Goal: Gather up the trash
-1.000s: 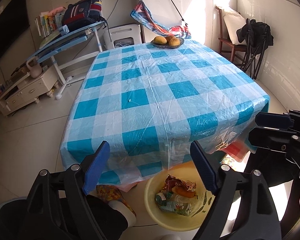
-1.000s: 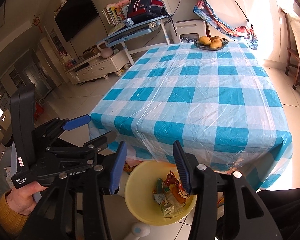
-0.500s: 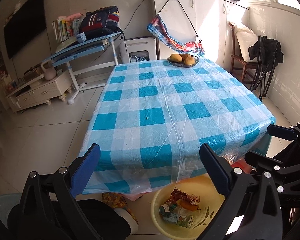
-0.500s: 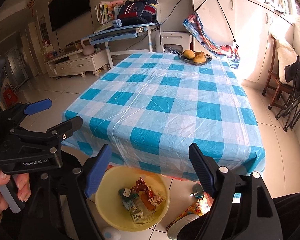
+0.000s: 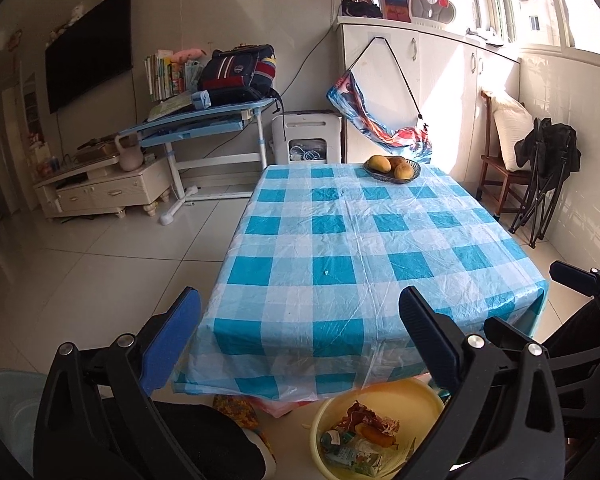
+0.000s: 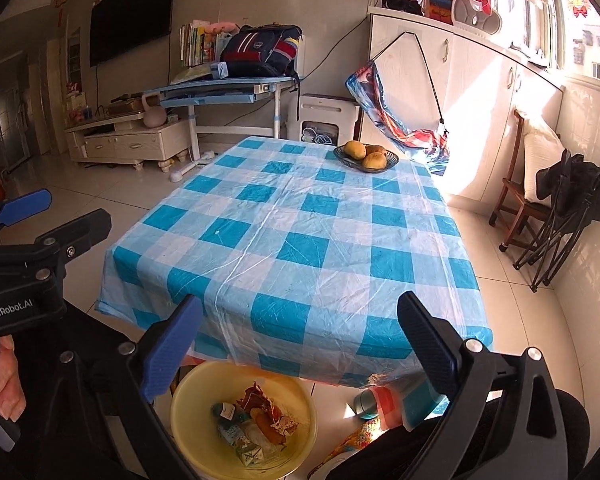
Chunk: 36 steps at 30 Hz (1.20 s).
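A yellow basin (image 5: 414, 394) (image 6: 188, 392) stands on the floor at the near edge of the table and holds wrappers, a small bottle and cartons (image 5: 360, 436) (image 6: 252, 420). The blue-checked tablecloth (image 5: 340, 240) (image 6: 300, 240) bears a tiny white speck (image 5: 326, 273) (image 6: 218, 233). My left gripper (image 5: 298, 300) hangs open above the basin with nothing between its fingers. Beside it, my right gripper (image 6: 300, 304) has its jaws opening, also with nothing between them. A hand (image 6: 4, 380) holds the left tool.
A dark bowl of fruit (image 5: 392, 168) (image 6: 366, 156) sits at the table's far end. A wooden chair (image 6: 516, 200) and a folded black chair (image 6: 564, 216) stand on the right. A blue desk (image 5: 204, 124) and a low cabinet (image 5: 100, 192) stand on the left.
Both grippers have risen and tipped up, so more of the room shows and the basin sits lower in view. The right jaws have spread far wider; the left jaws a little.
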Tool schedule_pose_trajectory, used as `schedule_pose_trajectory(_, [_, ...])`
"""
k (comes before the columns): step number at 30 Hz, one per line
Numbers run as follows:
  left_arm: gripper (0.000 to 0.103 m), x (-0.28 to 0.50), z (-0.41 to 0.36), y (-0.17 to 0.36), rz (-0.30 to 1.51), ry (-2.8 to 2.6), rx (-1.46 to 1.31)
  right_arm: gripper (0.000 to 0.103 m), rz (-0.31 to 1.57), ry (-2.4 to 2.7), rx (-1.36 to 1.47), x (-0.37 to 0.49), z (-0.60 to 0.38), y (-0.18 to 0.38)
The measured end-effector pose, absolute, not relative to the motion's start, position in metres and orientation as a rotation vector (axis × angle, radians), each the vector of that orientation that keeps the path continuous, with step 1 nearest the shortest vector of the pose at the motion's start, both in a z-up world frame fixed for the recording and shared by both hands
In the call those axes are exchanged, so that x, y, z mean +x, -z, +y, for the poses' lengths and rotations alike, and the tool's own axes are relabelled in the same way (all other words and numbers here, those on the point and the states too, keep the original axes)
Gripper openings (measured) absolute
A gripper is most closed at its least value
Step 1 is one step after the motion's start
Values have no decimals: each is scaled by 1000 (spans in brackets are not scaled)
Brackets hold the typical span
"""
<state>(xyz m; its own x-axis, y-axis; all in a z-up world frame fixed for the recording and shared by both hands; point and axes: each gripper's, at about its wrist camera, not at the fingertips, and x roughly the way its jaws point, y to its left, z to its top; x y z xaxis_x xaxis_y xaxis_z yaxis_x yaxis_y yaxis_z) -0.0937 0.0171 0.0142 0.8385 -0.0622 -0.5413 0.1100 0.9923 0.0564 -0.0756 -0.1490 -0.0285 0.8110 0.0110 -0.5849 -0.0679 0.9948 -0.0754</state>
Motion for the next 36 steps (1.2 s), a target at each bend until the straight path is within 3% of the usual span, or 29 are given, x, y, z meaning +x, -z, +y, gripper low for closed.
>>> schedule_pose_trajectory(15, [96,-102,12,-23,562,55,95,95,530,-23,-108,-84,-148,12])
schedule_pose_trajectory(36, [96,-131,8,-64,391,49,60,95,430,7,-106,-100,-147,-13])
